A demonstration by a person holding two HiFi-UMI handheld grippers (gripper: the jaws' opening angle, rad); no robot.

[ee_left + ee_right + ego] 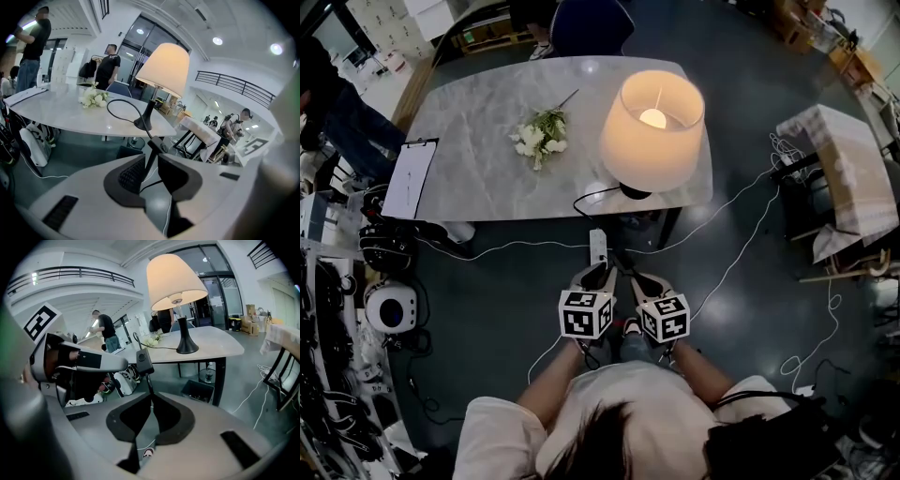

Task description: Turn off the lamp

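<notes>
On the table, the lamp is seen lit, so the switching-off is judged not yet done. Below the lamp, its hanging cord is pinched by the closed right gripper. The left gripper is held parted around the cord, not pressing it. The inline switch, just lampward of both, must be pressed next. No writing can be read.

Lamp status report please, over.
Left gripper open, cord between its jaws. Right gripper shut on cord below switch. Lamp lit. Nothing in the way.
</notes>
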